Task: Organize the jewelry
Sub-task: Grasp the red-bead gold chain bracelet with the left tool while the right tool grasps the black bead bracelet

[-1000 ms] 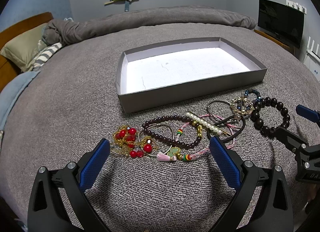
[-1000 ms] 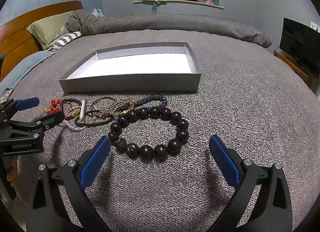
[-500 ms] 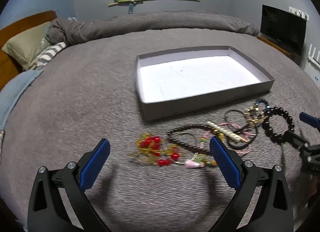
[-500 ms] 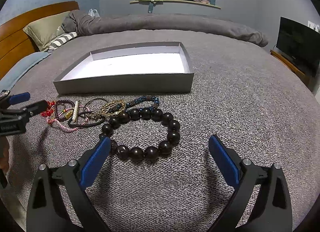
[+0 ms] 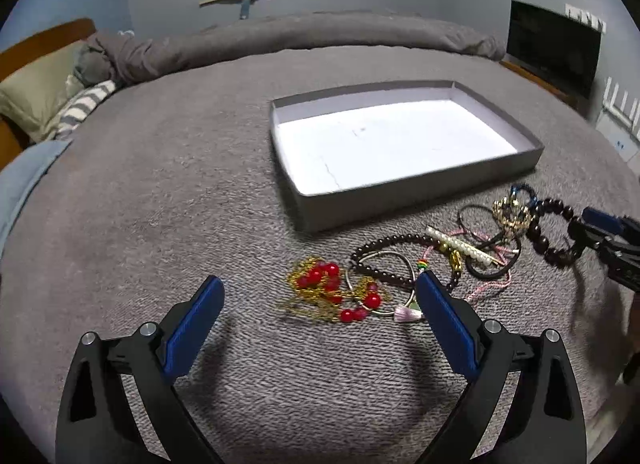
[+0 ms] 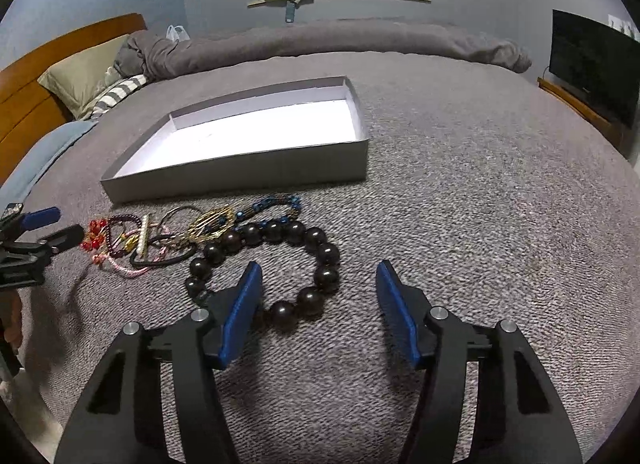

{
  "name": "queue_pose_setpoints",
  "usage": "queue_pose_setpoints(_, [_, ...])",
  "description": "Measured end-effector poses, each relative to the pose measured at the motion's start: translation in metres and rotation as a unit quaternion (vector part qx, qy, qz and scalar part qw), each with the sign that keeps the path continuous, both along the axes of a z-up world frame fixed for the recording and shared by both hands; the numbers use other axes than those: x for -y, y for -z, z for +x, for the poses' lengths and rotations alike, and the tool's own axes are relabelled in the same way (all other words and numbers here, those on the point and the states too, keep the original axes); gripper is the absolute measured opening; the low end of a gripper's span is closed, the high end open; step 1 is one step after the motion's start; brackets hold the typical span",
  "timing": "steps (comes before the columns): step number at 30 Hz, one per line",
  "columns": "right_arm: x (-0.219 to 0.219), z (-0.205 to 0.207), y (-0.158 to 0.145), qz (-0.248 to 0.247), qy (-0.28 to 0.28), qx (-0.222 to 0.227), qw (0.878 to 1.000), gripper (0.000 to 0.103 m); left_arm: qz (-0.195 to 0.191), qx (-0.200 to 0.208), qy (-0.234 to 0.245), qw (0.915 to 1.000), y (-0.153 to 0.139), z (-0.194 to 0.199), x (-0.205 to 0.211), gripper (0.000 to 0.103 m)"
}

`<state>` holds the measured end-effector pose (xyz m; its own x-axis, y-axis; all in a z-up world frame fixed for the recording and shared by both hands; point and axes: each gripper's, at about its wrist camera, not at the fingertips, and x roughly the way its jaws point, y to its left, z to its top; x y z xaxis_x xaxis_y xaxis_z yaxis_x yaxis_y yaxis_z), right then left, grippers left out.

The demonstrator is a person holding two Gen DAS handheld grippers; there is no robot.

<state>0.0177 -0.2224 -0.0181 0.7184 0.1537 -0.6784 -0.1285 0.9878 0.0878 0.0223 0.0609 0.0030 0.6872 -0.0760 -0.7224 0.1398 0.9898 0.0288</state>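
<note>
On the grey bedspread [image 5: 160, 192] the jewellery lies in a loose row along the near long wall of the shallow grey box [image 5: 420, 190], which holds nothing yet. Going left to right: a gold chain with red beads [image 5: 334, 292] lies at the left end, just ahead of the left gripper [image 5: 318, 314], whose blue pads are spread wide with nothing between them. Next comes a small-bead dark bracelet [image 5: 384, 248] overlapping a thin metal bangle [image 5: 380, 284], then a pearl bar clip [image 5: 464, 244] lying slantwise over pink cord and black hair ties [image 5: 492, 264]. Beyond those sit a gold openwork piece [image 6: 212, 222] and a blue-beaded strand [image 6: 276, 204], both close to the box wall.

At the right end of the row lies the large dark bead bracelet [image 6: 268, 264], a flat ring touching the gold piece at its far-left side. The right gripper [image 6: 318, 296] hovers right over its near edge, fingers spread but less widely than the left's; the left pad [image 6: 240, 316] covers the ring's near-left beads, and the right pad sits outside the ring to the right. The ring's near arc runs crosswise between the pads, so the right hand is by far the nearer, and I judge it is about to pinch that arc. The box lies straight ahead and slightly left.
</note>
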Motion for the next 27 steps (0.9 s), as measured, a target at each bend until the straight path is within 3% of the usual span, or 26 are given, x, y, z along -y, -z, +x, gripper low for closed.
queue_pose_setpoints(2, [0.000,0.002,0.002,0.000,0.000,-0.005,1.000,0.053,0.004,0.000,-0.008,1.0000,0.000,0.002,-0.005,0.096])
queue_pose_setpoints(6, [-0.002,0.003,0.004,-0.008,-0.002,-0.005,1.000,0.053,-0.003,-0.021,-0.013,0.9997,0.008,0.010,-0.011,0.077])
queue_pose_setpoints(11, [-0.004,0.004,0.005,-0.012,-0.002,-0.008,1.000,0.053,-0.008,-0.036,-0.007,0.9993,0.017,0.017,-0.009,0.061])
queue_pose_setpoints(20, [-0.010,0.008,0.008,-0.026,-0.003,-0.010,1.000,0.053,-0.002,-0.049,0.000,0.9988,0.027,0.022,-0.008,0.051])
queue_pose_setpoints(24, [-0.011,0.010,0.008,-0.022,-0.002,-0.012,1.000,0.052,0.001,-0.051,0.007,0.9987,0.029,0.023,-0.003,0.036])
queue_pose_setpoints(27, [-0.013,0.011,0.008,-0.022,-0.007,-0.012,1.000,0.043,0.004,-0.047,0.012,0.9988,0.028,0.021,-0.001,0.034])
